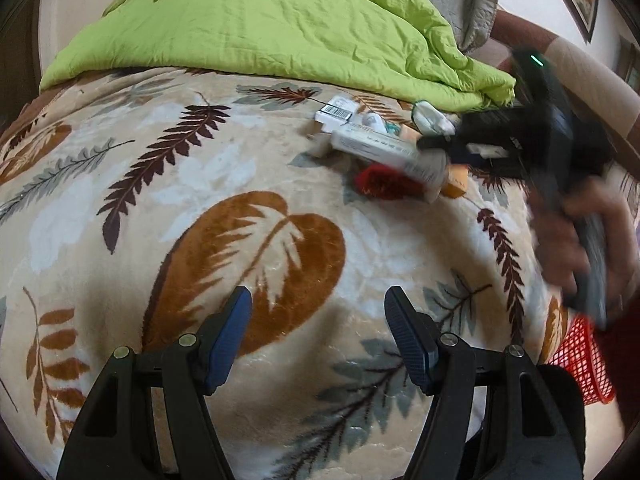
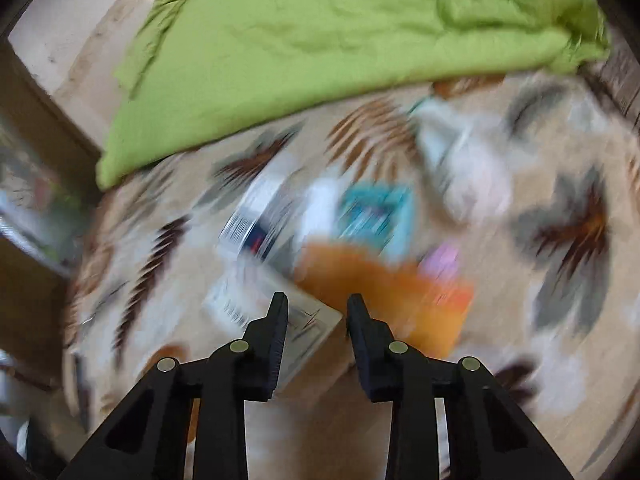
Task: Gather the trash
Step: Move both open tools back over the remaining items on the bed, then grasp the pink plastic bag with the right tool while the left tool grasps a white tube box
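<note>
Left gripper, black frame with blue-padded fingers, spread wide and empty, hovering over bare leaf-patterned cream plush blanket.

Crumpled lime-green quilt heaped across the far side of the bed at 12 o'clock, its folded edge lying on the blanket.

Trash cluster at 1 o'clock in the left wrist view, just below the quilt edge: small white box with a barcode label, long white printed carton, fuzzy red scrap, small orange box, crumpled white wrapper — all touching or overlapping.

Red plastic mesh basket at 4 o'clock, beside the bed edge, partly hidden.

Right gripper, all black, held by a hand, blurred by motion. Fingers parted moderately, nothing clamped between them. Fingertips directly over the pile: left fingertip above a corner of the white printed carton, right fingertip above the flat orange packet. Contact with either — cannot tell through the blur.

Teal-and-white packet and small pink scrap beyond, at 12 to 1 o'clock.
</note>
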